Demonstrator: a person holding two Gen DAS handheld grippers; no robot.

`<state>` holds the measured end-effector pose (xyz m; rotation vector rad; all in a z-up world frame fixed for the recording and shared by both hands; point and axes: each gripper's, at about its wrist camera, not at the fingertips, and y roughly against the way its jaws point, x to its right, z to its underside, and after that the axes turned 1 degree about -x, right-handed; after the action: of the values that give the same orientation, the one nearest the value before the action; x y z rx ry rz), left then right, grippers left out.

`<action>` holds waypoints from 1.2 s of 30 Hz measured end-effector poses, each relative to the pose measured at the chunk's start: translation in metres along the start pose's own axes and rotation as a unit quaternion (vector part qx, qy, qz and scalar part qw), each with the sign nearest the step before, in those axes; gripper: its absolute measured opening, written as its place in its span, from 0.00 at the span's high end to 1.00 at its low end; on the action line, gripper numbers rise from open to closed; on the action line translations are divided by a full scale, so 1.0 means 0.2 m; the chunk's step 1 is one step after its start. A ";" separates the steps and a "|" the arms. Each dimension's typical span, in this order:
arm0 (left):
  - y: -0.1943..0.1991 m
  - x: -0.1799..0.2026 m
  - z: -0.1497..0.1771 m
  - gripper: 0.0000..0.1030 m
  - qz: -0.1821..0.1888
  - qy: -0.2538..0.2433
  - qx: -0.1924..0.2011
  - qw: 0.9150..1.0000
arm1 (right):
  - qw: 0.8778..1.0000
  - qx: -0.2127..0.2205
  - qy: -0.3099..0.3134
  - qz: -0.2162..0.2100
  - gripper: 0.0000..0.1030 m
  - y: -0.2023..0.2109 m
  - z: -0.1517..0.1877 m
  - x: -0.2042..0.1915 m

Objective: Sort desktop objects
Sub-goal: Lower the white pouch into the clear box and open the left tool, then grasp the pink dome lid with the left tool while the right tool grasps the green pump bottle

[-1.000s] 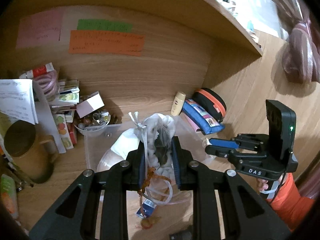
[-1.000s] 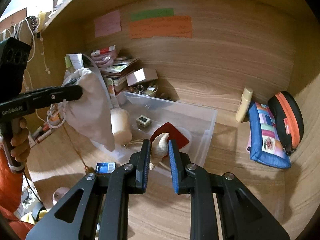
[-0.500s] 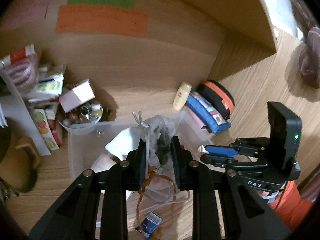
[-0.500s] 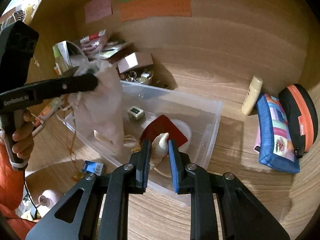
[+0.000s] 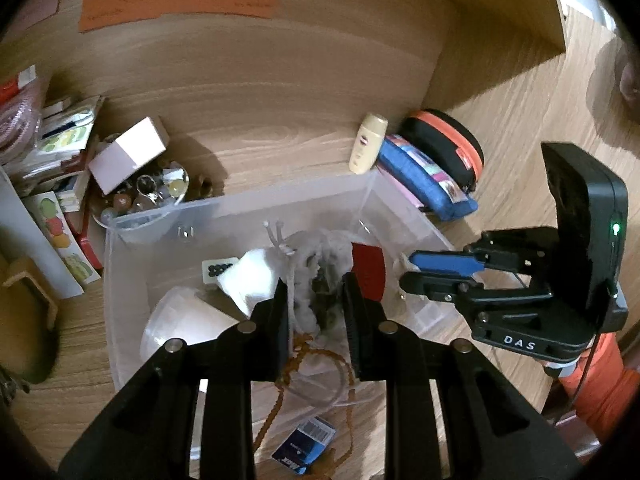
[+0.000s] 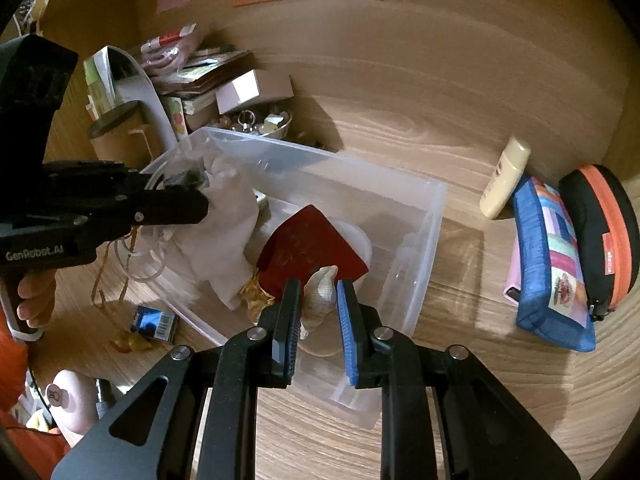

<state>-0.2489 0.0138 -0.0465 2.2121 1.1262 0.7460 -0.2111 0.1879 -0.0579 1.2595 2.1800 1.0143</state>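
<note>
A clear plastic bin (image 5: 248, 208) (image 6: 420, 216) sits on the wooden desk. My left gripper (image 5: 315, 300) is shut on the neck of a white drawstring pouch (image 5: 320, 256), which hangs into the bin; the pouch also shows in the right wrist view (image 6: 228, 248). My right gripper (image 6: 318, 308) is shut on a cream seashell (image 6: 322, 290) and holds it over the bin's near right part. In the bin lie a red square piece (image 6: 312, 252), a white cup (image 5: 180, 328) and a small die-like block (image 5: 218, 269).
A cream tube (image 6: 505, 178), a blue patchwork pouch (image 6: 552, 272) and a black-orange case (image 6: 604, 232) lie right of the bin. A bowl of trinkets (image 5: 144, 196), a pink box (image 5: 128, 154) and books stand behind left. A blue packet (image 5: 306, 444) lies in front.
Both grippers moved forward and down over the bin. The pouch now hangs inside the bin and the seashell is above its near right part.
</note>
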 end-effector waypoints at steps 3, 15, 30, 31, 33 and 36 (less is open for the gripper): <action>-0.02 -0.01 0.01 0.77 0.004 0.004 -0.012 1.000 | 1.000 -0.004 0.000 -0.003 0.84 -0.01 0.00 -0.01; 0.06 0.01 0.02 0.58 -0.005 0.016 -0.015 1.000 | 1.000 0.005 0.007 0.001 0.73 0.03 0.00 -0.06; 0.38 0.05 0.09 0.10 -0.096 0.011 0.056 0.994 | 0.997 0.071 0.020 0.023 0.39 0.30 0.11 -0.19; 0.39 0.05 0.10 0.09 -0.108 0.011 0.057 0.992 | 0.997 0.074 0.022 0.023 0.37 0.31 0.13 -0.21; 0.42 0.05 0.15 0.08 -0.126 0.011 0.055 0.990 | 0.996 0.079 0.024 0.020 0.34 0.34 0.16 -0.24; 0.45 0.04 0.23 0.08 -0.149 0.011 0.054 0.987 | 0.996 0.082 0.028 0.016 0.33 0.36 0.22 -0.30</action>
<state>-0.1658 -0.0338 -0.0161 2.0593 1.4992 0.5949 -0.1116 0.1770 -0.0314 1.3571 2.3342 0.9091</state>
